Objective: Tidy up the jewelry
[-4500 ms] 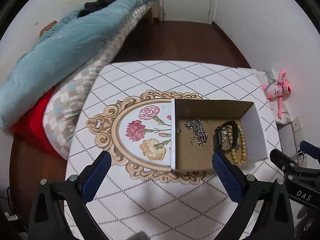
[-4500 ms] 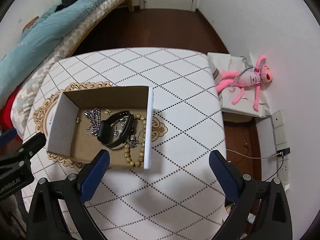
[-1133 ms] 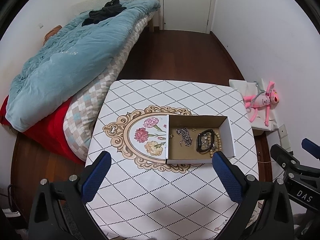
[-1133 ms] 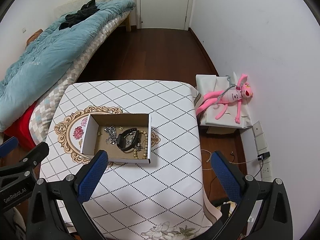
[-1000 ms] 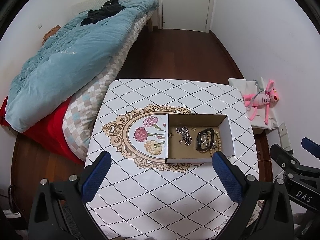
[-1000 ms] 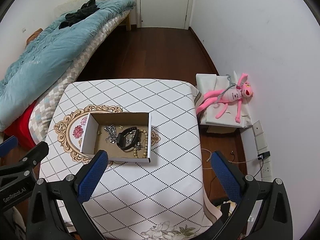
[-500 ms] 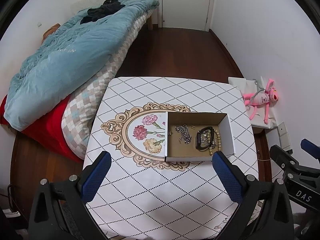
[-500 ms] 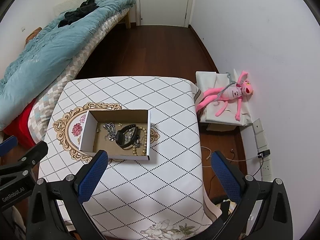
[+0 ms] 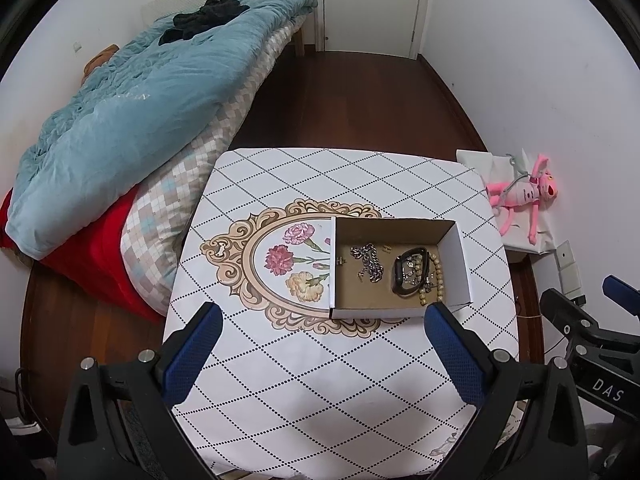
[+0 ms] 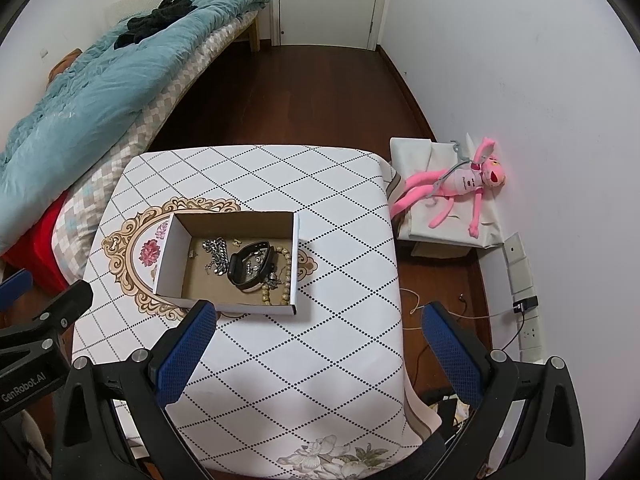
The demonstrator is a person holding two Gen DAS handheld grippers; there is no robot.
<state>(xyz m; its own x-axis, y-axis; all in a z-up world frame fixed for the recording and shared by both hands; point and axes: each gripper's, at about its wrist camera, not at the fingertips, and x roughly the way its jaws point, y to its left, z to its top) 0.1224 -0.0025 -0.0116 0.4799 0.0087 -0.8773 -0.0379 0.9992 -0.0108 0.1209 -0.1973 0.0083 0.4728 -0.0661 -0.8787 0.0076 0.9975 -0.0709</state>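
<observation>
Two tongs are recorded above a table [image 9: 340, 380], both released and holding nothing. Left gripper [image 9: 324, 356]: jaws spread wide, blue pads [image 9: 192, 352] raised over the table's near edge, apart from everything on it. Right gripper [image 10: 316, 356]: jaws likewise spread wide, raised over the near right part of the table.

Item 1. Cardboard box [image 9: 460, 264], open-topped, white outside and brown inside; set on the table toward its right edge and partly over the cloth's floral medallion [image 9: 288, 268].

Item 2. Silver chain [image 9: 370, 262], heaped on the box floor in the left half, seen also in the right wrist view [image 10: 216, 254].

Item 3. Black band [image 9: 400, 276], looped, lying in the right half of the box just beside the chain [image 10: 244, 266]; small silver pieces lie within and around its loop, too small to be told apart.

Item 4. Bead bracelet [image 9: 436, 280], tan beads, laid along the box's right wall and touching the black band.

Item 5. Small clasps or earrings, near the box's far wall and left wall; kind cannot be told.

Surroundings are listed as follows. Bed with a blue quilt [image 9: 120, 120] over a checked cover, left of the table. Pink plush toy [image 10: 460, 188], lying on a white box against the right wall, well apart from the table. Closed white door [image 9: 372, 0] at the far end of a dark wooden floor.
</observation>
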